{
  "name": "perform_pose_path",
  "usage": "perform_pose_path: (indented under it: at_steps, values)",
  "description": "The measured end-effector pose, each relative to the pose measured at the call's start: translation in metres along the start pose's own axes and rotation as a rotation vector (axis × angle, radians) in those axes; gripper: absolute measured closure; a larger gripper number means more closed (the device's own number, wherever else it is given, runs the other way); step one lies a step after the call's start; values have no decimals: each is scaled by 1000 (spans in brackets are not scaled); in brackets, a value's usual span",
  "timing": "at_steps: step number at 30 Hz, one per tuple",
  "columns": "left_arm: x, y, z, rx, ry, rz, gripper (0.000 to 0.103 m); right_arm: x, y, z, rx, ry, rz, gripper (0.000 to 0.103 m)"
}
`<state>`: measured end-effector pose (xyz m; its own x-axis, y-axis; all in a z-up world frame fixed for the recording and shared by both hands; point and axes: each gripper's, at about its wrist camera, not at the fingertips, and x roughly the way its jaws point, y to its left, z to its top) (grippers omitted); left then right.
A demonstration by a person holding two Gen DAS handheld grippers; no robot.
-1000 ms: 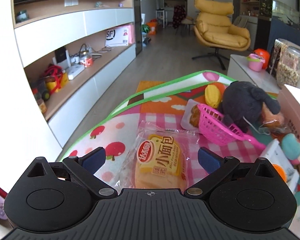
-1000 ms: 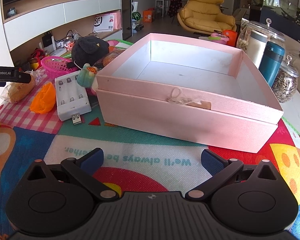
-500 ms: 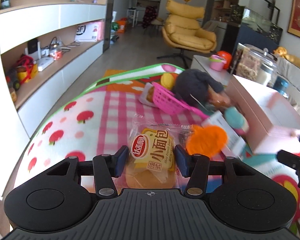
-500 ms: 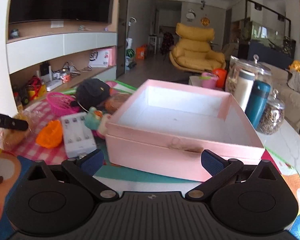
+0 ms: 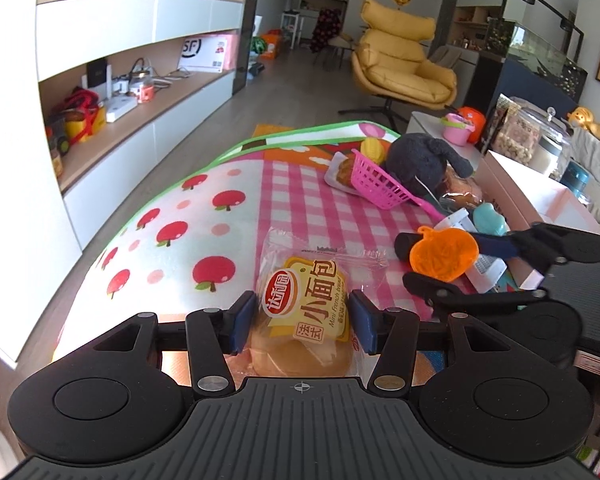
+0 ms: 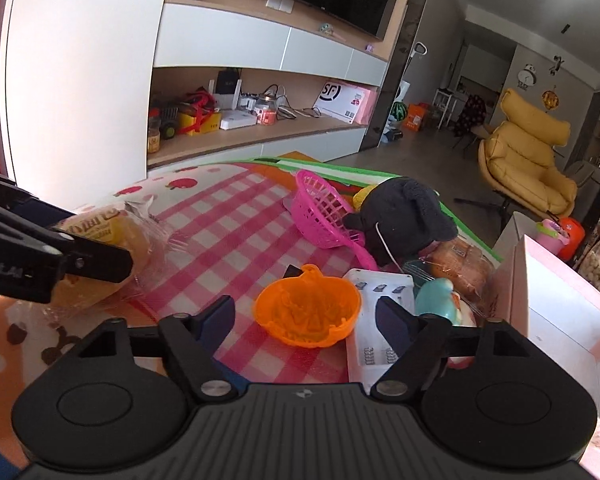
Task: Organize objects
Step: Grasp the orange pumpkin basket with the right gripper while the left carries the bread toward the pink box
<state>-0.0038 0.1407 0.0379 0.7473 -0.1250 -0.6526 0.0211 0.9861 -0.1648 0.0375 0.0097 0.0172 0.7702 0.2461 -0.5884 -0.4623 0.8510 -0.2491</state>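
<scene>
Glossy clear plastic wraps the bread (image 5: pixel 304 320); translucent orange plastic bowl (image 6: pixel 307 312); fuzzy black plush (image 6: pixel 404 216).

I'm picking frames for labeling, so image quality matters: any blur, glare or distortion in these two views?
Left wrist view: sharp, with the bread packet legible; fisheye bends the shelf lines. Right wrist view: also sharp, the white wall is blown out, and the orange pumpkin bowl is evenly lit.

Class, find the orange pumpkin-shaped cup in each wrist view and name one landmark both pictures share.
Left wrist: orange pumpkin cup right of centre, between the right gripper's fingers.
Right wrist: orange pumpkin cup low centre, between that gripper's open fingers.
Shared landmark: pink basket beside the black plush toy.
</scene>
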Motion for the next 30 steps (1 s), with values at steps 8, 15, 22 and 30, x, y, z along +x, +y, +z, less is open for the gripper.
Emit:
perform_pose_path:
  at_steps: [8,15,22,30]
  values:
    - [-8,-27,-4,17,13,-41,47,-60,-24,-17,57,-31,7,44]
    - [-18,-117,5,149,2,-172,47,-140,-73,-71,114,-46,-95,44]
    - [-6,-225,54,241,-85,-276,47,-179,-116,-114,206,-72,-177,44]
    - [88,-275,72,197,-47,-310,47,-182,-145,-124,310,-98,-187,44]
